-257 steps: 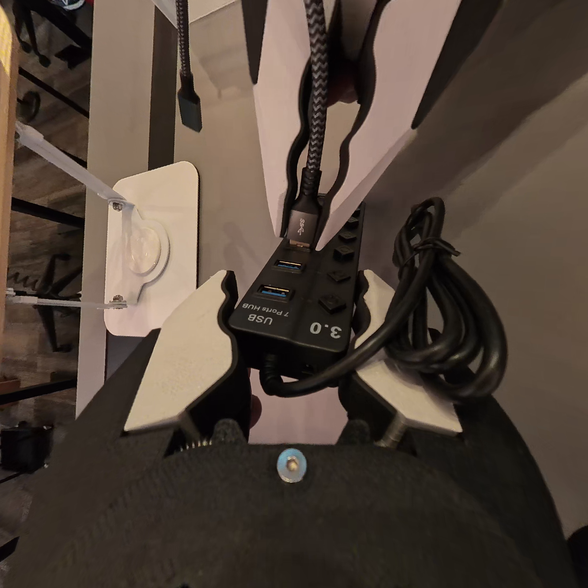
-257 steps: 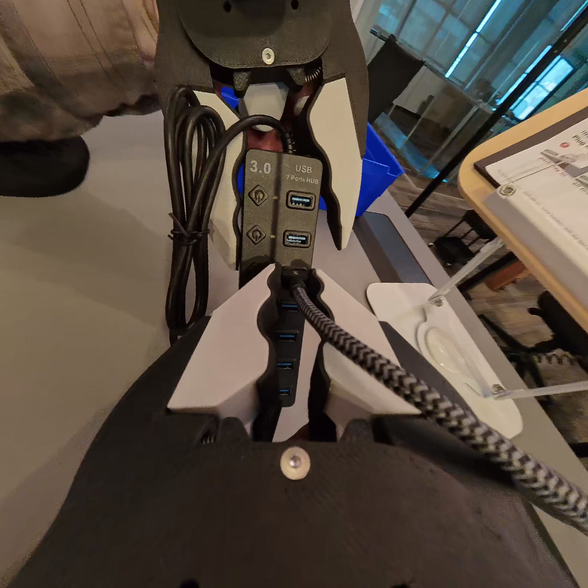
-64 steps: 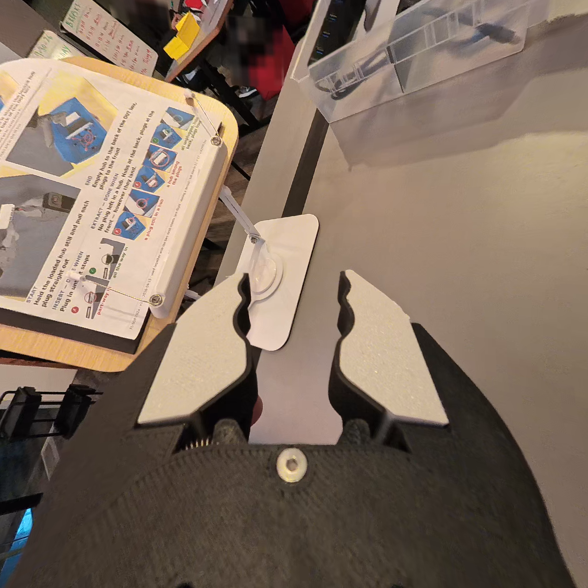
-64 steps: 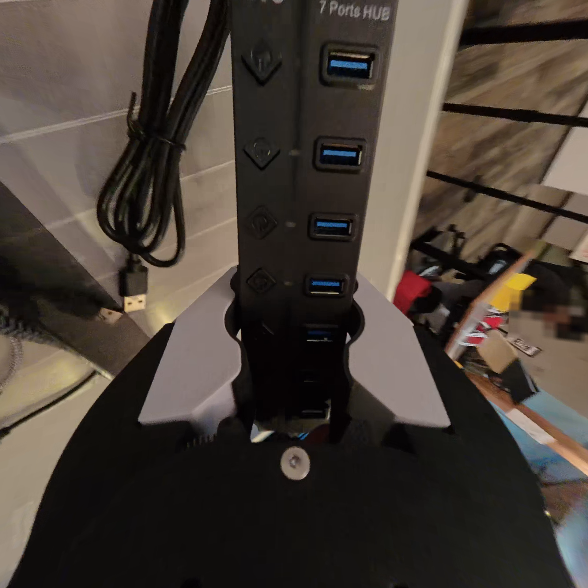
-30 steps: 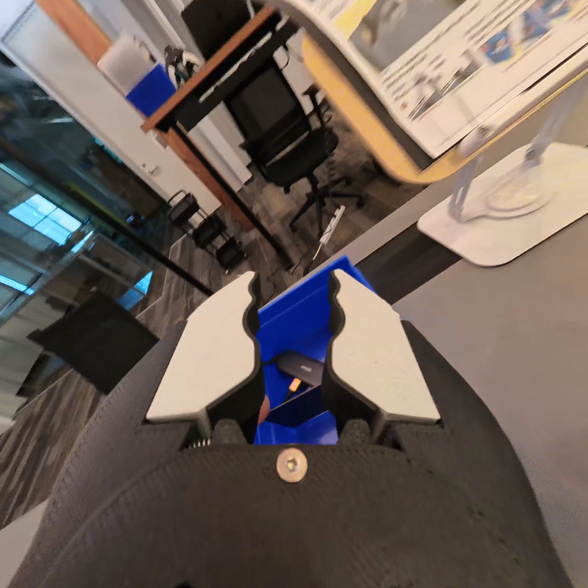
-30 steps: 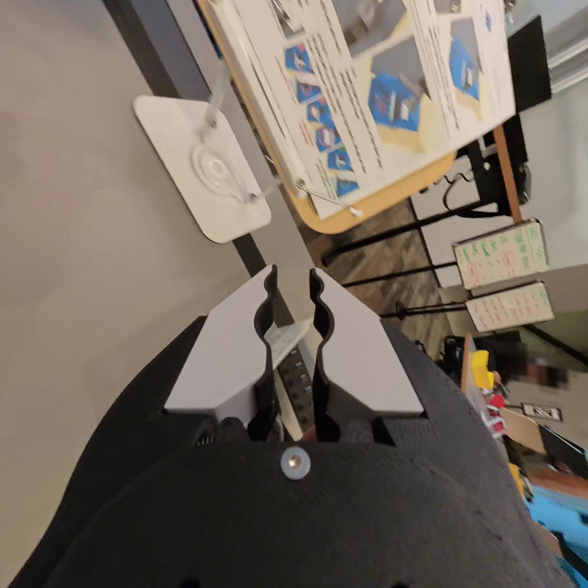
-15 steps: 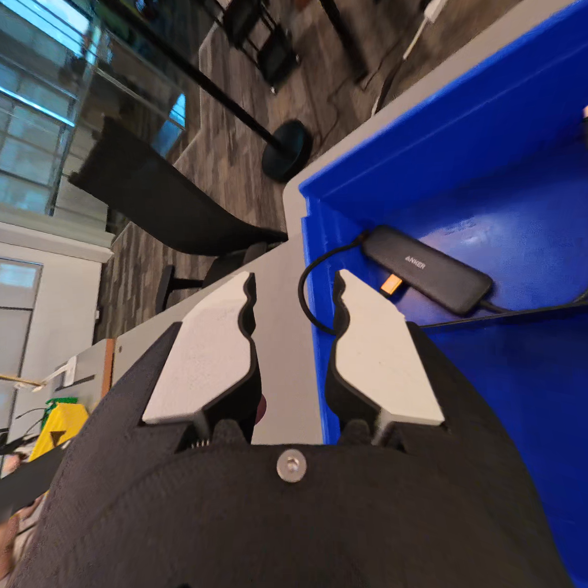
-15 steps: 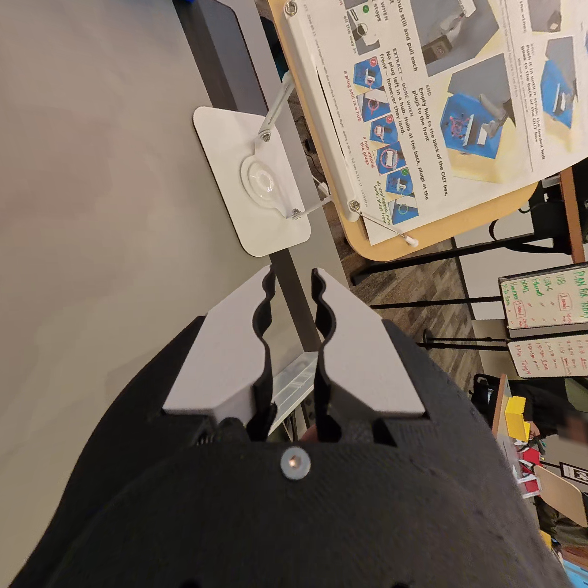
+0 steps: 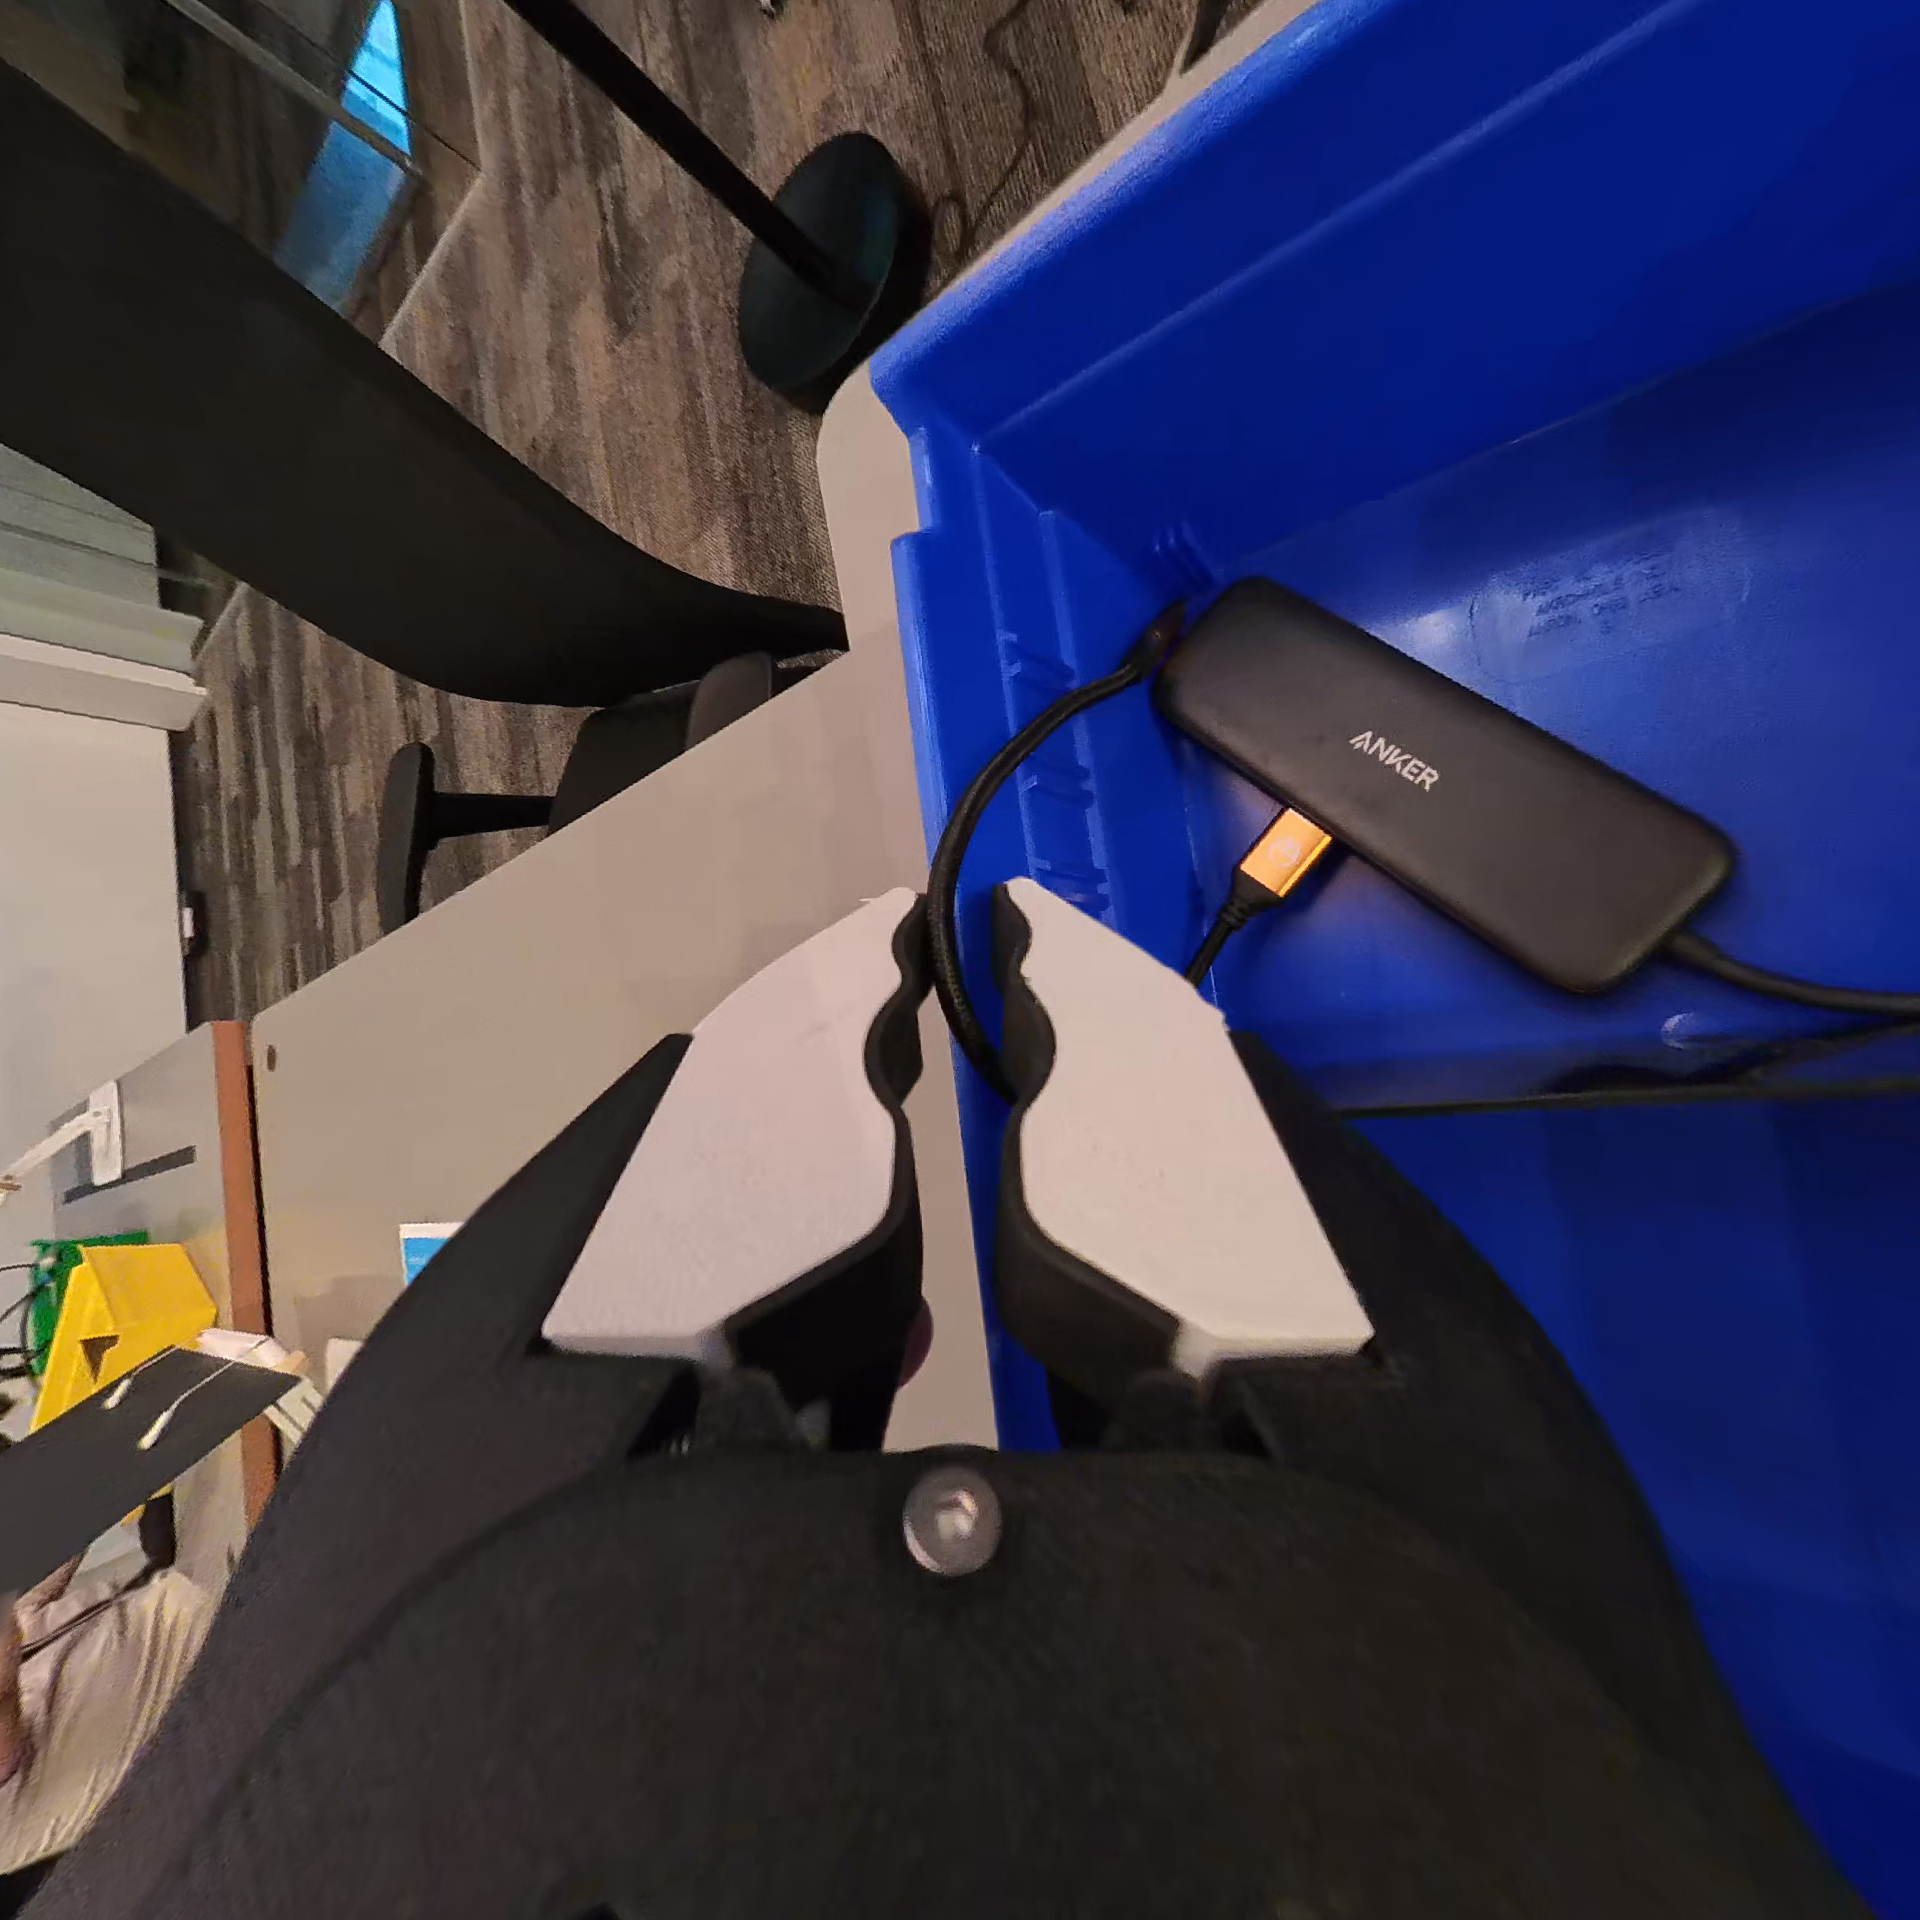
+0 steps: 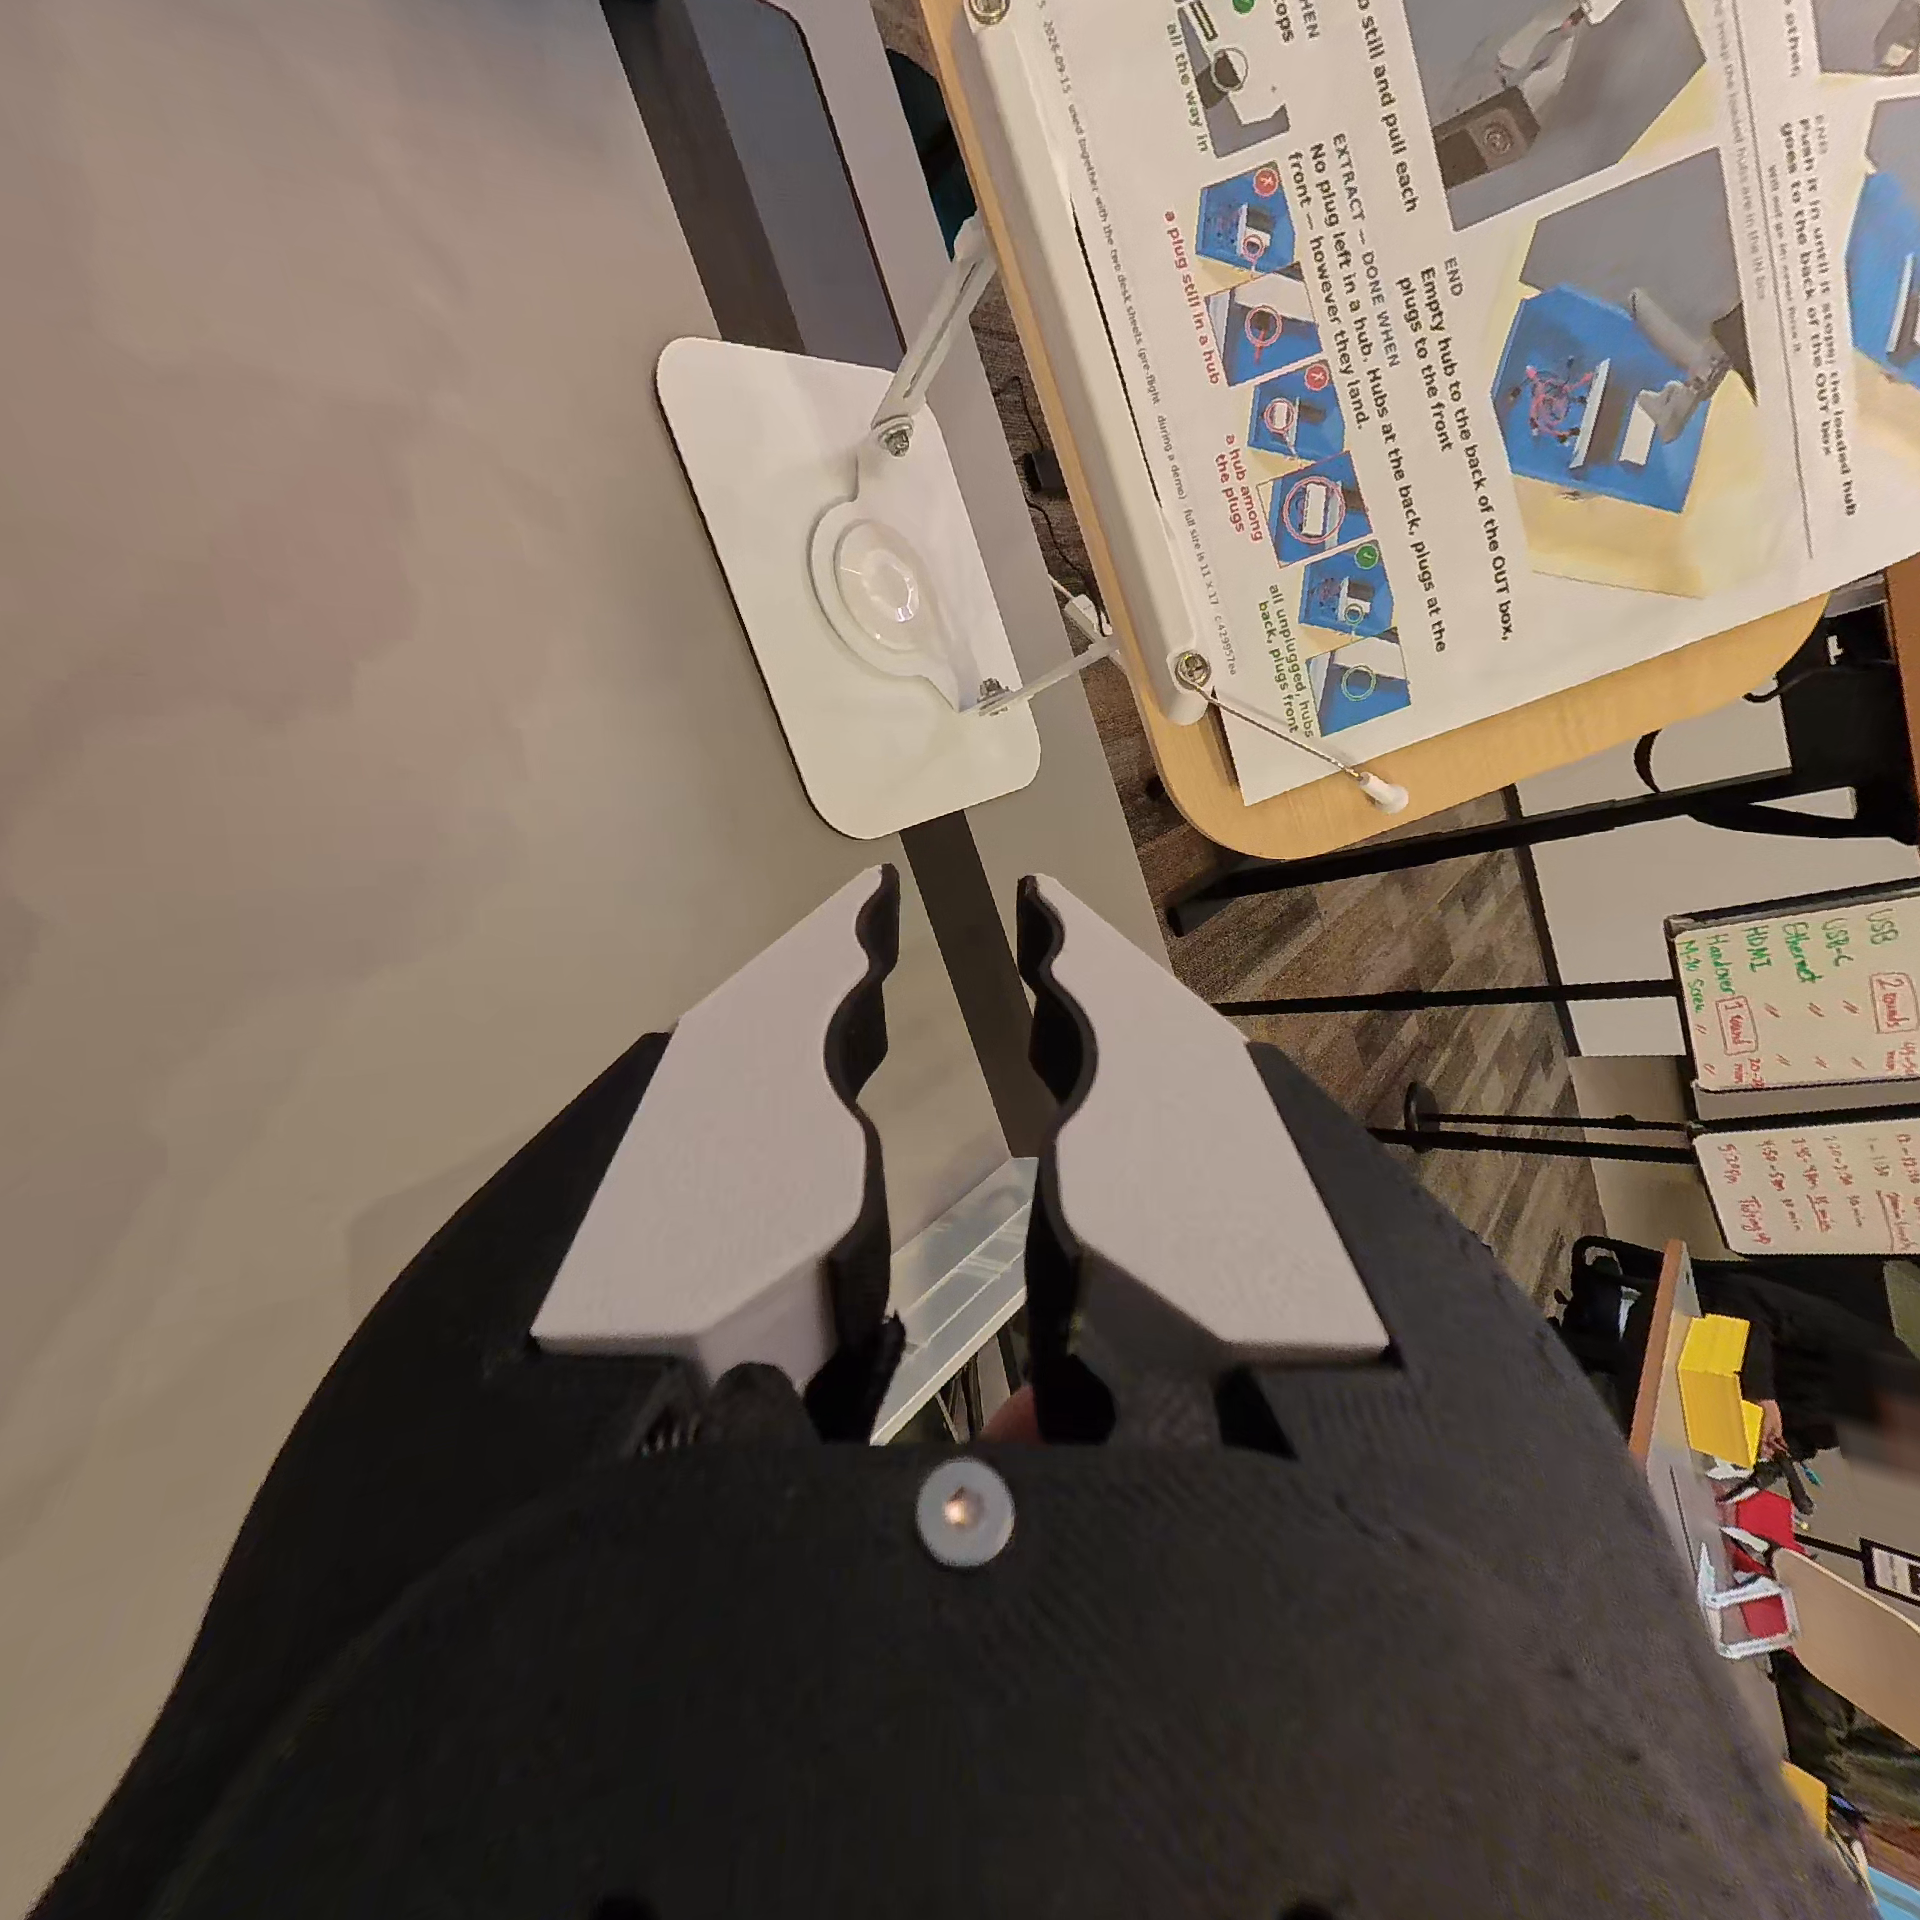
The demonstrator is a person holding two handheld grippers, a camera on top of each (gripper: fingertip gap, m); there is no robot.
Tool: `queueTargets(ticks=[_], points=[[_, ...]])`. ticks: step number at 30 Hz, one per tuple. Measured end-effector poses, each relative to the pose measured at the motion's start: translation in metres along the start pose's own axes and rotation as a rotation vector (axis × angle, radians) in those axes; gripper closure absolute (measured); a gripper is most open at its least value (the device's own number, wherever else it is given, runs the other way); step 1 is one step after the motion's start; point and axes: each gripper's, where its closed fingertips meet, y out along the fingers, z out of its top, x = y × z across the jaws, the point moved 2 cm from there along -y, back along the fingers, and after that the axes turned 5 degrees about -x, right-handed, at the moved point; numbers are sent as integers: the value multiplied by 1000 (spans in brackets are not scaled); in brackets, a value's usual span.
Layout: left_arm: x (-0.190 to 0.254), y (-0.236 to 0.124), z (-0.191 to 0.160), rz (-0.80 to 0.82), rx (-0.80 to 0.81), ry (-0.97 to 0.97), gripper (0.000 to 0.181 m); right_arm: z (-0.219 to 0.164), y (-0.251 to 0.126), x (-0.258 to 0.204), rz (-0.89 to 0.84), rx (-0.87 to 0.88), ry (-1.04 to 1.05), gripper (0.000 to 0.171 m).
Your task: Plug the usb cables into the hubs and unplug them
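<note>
Left tool: the left tool (image 9: 954,904) is seen at the corner of a blue bin (image 9: 1351,343), its jaws narrowed to a slim gap; a thin black cable (image 9: 951,831) looping over the bin wall runs through that gap, and whether it is pinched or only straddled cannot be told
Right tool: the right tool (image 10: 954,881) is held over the counter (image 10: 312,520) with a narrow gap between its jaws; nothing is held or touched by it
Hub: a flat black hub (image 9: 1444,774) lies on the bin floor against the wall, the looped cable leaving one end and another dark lead the other
Plug: an orange plug (image 9: 1283,857) is seated in the hub's side, its thin cable trailing down into the bin
Further out: a white stand base (image 10: 852,592) rests at the counter edge, with an instruction sheet (image 10: 1455,343) on a board beyond it; part of a clear tray (image 10: 961,1262) shows under the right tool
Progress: this hub is judged to be loaded and not yet unplugged; it has to be lifted out, steadied, and the orange plug pulled
Next: a firm hold on the cable or hub body is judged to be needed before any lift
</note>
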Motion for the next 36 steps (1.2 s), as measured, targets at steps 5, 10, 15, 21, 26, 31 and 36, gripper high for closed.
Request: queueTargets(ticks=[5, 10, 15, 21, 26, 31, 36], points=[[0, -9, 4, 12, 70, -29, 172, -4, 1, 2, 6, -4, 12, 151], [3, -21, 12, -33, 149, -75, 178, -7, 5, 1, 17, -11, 16, 152], [2, -27, 15, -27, 170, -51, 178, -6, 4, 1, 17, -8, 13, 152], [-4, -59, 36, 14, 259, -32, 178, -6, 3, -1, 27, -2, 11, 152], [-5, -90, 61, 19, 346, -39, 178, -5, 7, -4, 41, -3, 3, 152], [-6, -124, 86, 53, 433, -26, 178, 2, 12, -11, 73, 28, 1, 149], [-3, -169, 112, 79, 536, -5, 178, 21, 21, -26, 156, 118, 31, 145]])
